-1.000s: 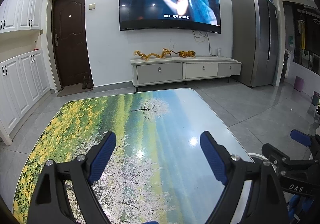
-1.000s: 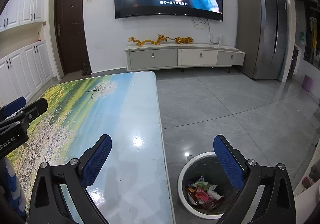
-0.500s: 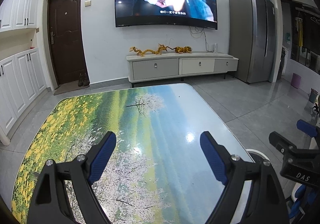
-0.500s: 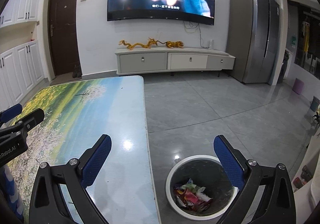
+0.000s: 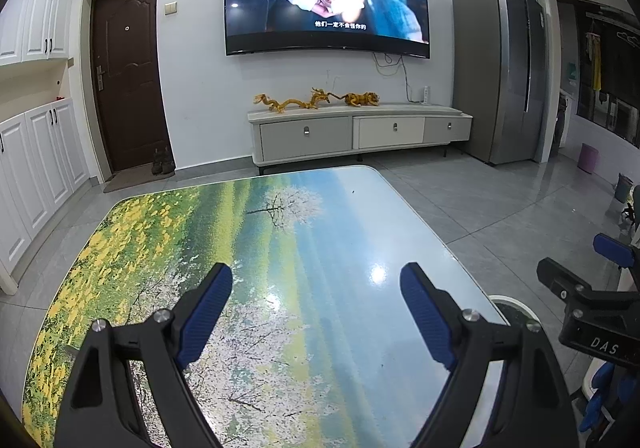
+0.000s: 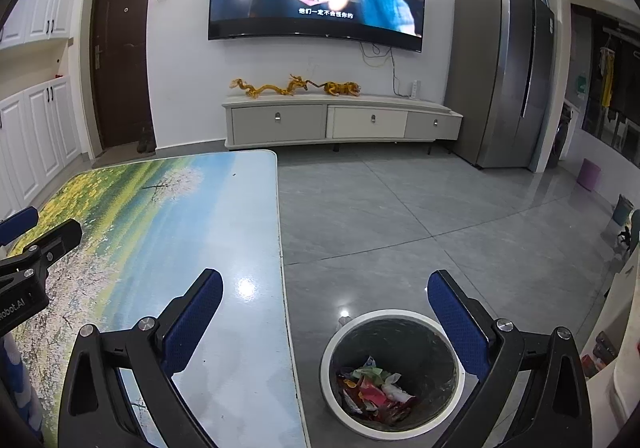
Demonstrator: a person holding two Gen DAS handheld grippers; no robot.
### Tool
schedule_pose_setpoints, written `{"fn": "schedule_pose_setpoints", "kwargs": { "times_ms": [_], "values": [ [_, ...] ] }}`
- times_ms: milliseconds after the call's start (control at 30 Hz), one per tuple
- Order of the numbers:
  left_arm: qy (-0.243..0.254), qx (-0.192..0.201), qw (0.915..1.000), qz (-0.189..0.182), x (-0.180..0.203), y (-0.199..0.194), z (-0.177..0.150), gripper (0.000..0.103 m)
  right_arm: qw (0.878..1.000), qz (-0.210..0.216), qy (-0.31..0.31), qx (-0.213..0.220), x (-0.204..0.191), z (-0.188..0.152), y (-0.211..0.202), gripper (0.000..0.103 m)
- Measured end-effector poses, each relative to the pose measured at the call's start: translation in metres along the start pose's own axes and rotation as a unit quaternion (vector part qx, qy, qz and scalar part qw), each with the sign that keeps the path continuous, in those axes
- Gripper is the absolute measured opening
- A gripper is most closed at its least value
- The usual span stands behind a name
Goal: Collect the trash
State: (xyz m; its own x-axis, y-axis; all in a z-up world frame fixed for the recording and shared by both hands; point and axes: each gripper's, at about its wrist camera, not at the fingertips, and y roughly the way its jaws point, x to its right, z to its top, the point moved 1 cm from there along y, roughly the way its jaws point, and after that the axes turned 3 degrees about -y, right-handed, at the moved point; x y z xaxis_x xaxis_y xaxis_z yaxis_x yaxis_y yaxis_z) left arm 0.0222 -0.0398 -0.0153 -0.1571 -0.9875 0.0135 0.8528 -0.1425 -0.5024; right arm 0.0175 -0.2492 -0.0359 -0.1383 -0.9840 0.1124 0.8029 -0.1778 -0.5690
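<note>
- The left gripper (image 5: 316, 312) is spread wide, holding nothing, over the table (image 5: 280, 248) at lower centre.
- The right gripper (image 6: 325, 314) is also spread, above the trash bin (image 6: 394, 376) with wrappers (image 6: 374, 388), lower right.

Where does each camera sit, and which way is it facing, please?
Left wrist: on the left gripper, over the table, facing the TV; open fingers and the right gripper show.
Right wrist: on the right gripper, above the table edge and trash bin; the left gripper shows.
Shared: table, TV, each other's gripper.
</note>
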Motion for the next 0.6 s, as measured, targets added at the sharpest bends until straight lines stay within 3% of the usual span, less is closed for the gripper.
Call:
{"fn": "schedule_pose_setpoints", "kwargs": {
  "times_ms": [600],
  "values": [
    [0.000,-0.004,1.0000,0.006,-0.0010,0.0019,-0.0014,0.086,1.000,-0.003,0.002,0.000,0.0028,-0.0004,-0.0004,0.101]
  ]
}}
